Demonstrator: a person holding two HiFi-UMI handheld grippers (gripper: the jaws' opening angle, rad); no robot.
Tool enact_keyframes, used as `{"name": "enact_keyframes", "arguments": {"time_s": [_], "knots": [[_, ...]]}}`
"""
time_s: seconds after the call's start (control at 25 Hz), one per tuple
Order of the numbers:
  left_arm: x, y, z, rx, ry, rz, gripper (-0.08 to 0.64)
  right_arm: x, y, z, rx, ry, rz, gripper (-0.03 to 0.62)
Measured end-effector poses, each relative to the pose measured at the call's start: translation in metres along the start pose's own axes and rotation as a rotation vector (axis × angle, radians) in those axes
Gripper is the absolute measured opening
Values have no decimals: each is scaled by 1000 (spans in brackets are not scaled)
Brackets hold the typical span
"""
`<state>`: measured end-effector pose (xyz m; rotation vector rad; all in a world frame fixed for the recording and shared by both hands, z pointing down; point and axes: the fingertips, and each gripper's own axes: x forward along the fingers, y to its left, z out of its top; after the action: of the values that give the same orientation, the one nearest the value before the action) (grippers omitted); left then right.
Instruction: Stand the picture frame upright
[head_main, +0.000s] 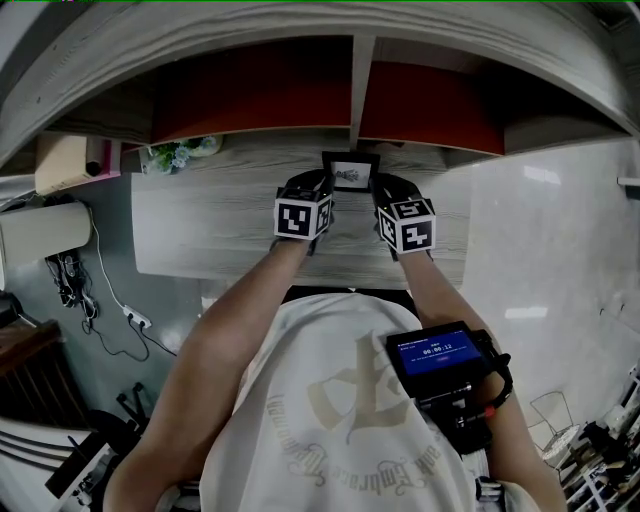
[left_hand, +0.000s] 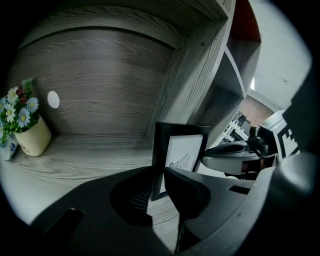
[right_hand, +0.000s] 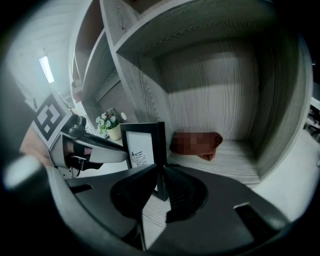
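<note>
We find the left hand-held gripper and right hand-held gripper each clamped on one side edge of the upright picture frame, its print unreadable.

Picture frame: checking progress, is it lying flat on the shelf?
No, the picture frame stands upright on the shelf in the left gripper view.

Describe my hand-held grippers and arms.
Both the left hand-held gripper and the right hand-held gripper have broad, curved, matte black jaws. Each carries a white cube with black square markers. The arms are bare below a white short-sleeved T-shirt; a black device with a blue screen sits by the right forearm.
</note>
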<state>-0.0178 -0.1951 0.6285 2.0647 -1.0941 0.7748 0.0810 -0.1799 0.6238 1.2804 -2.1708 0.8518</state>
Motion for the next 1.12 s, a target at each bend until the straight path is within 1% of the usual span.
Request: {"name": "enact_keyframes", "arguments": {"time_s": [0.4,0.64,0.76,0.96,1.12], "knots": [[2,-2,8,30,-12,9,77,0,-5,4,-6,-12,-11,48],[1,-3,8,14,-16,-9,78,-1,-4,4,-9,-9,-14,49],[2,-2,6,19,-8,-13,80,0,-4,4,-12,-7,-22,51],[6,3,6,17,1,-3,87,4,-10,5,-8,0,-40,77],[3,6,5,20,-2,3,87,2,-11,5,-2,-6,-46,77]]}}
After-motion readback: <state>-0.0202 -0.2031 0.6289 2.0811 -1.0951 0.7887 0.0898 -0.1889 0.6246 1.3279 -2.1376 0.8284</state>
